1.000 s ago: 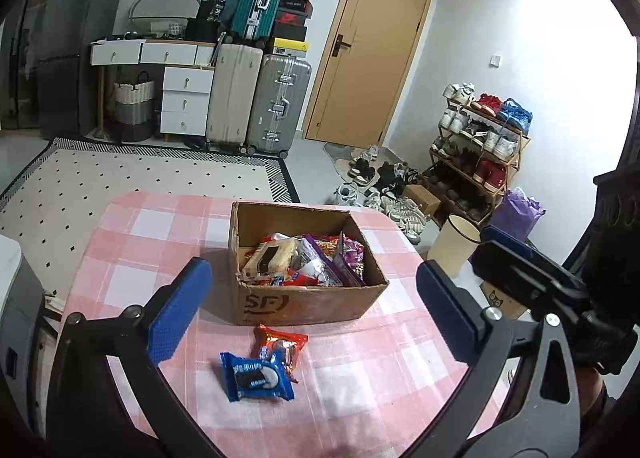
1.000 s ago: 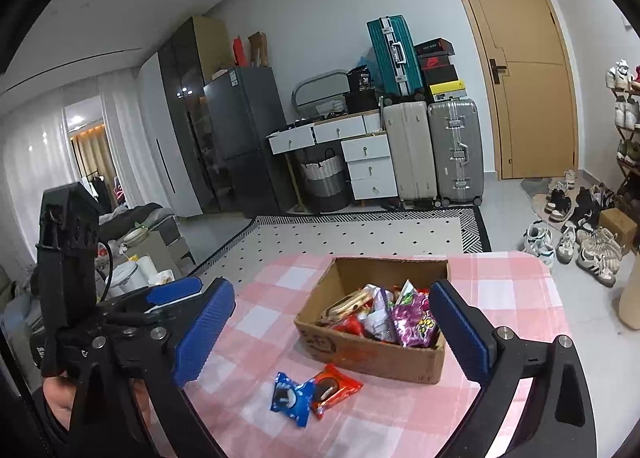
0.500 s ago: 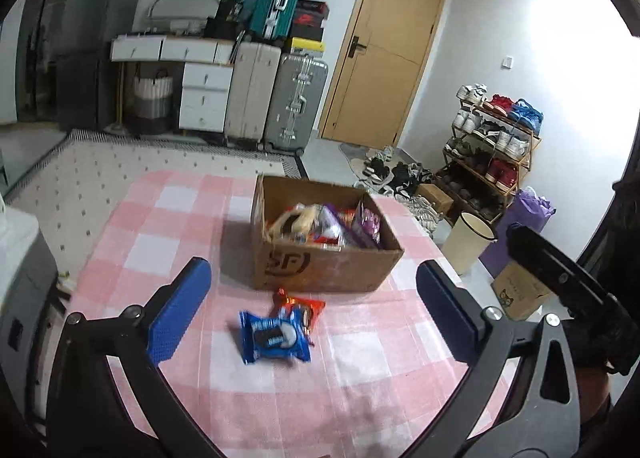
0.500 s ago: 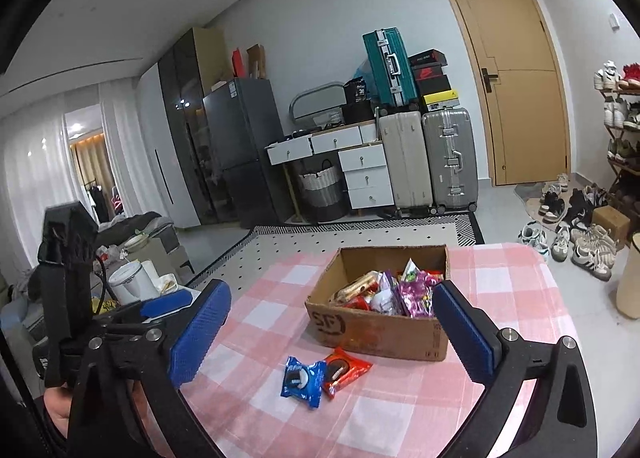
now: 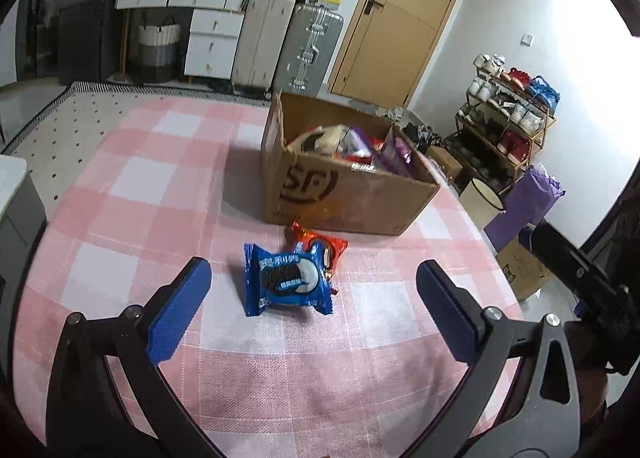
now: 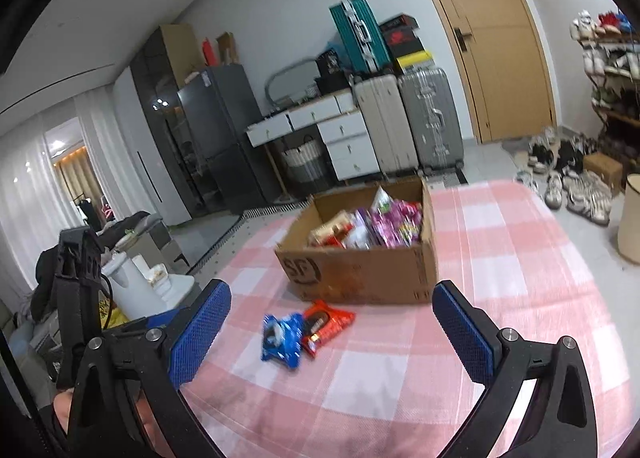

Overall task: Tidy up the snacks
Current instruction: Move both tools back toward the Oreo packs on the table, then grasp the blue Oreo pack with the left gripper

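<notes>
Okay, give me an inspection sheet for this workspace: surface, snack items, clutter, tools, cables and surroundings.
Surface: pink and white checked tablecloth, flat.
Job's things: brown cardboard box filled with mixed snacks; blue cookie packet lies on the cloth in front of it, overlapping a red-orange snack packet.
Clutter: nothing seen on the cloth besides these.
Tools: left tool open, empty, lined up on the blue packet; right tool open, empty, above the cloth.
Cables: a thin dark cable at the left tool's body in the right wrist view.
Surroundings: wooden door, upright suitcases, white drawer unit, shoe rack, dark fridge.
</notes>
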### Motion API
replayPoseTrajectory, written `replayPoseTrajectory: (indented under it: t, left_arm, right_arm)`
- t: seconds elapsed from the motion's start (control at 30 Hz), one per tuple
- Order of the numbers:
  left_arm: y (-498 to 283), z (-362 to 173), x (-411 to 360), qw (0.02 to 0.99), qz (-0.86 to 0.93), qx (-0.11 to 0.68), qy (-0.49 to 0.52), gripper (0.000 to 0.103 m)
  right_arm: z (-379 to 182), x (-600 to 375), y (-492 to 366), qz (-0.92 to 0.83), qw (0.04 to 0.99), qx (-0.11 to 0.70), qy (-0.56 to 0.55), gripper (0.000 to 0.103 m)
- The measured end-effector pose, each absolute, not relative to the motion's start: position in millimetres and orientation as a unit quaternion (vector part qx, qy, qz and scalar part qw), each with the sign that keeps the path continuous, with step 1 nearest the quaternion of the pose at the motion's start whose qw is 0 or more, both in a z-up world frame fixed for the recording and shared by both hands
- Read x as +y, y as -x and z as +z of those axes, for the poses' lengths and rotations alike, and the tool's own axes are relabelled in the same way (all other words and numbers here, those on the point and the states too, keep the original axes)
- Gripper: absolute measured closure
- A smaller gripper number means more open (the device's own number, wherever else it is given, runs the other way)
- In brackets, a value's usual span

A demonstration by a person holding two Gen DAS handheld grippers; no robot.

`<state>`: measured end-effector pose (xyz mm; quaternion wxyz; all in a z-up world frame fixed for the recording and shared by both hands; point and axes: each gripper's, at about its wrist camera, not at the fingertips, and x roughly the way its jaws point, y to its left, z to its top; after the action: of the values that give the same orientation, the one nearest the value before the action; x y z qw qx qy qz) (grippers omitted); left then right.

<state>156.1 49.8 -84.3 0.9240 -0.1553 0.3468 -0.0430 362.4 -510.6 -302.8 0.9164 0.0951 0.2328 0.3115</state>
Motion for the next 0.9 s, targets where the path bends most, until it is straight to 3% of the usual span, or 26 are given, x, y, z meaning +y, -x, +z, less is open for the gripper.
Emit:
replayPoseTrajectory:
  t: [0.8, 0.9]
  left_arm:
    - [-238.3, -168.0, 56.5, 0.882, -0.014, 0.436, 0.176, 0.001]
    - [-242.7, -172.7, 58.5, 0.878, -0.019, 0.441, 0.185, 0.015]
  right_arm:
    - [-380.8, -500.8, -411.5, 0.326, 0.883, 0.314, -0.125, 0.001]
    - [-386.9, -500.3, -415.0, 0.326, 0.88, 0.321, -0.128, 0.001]
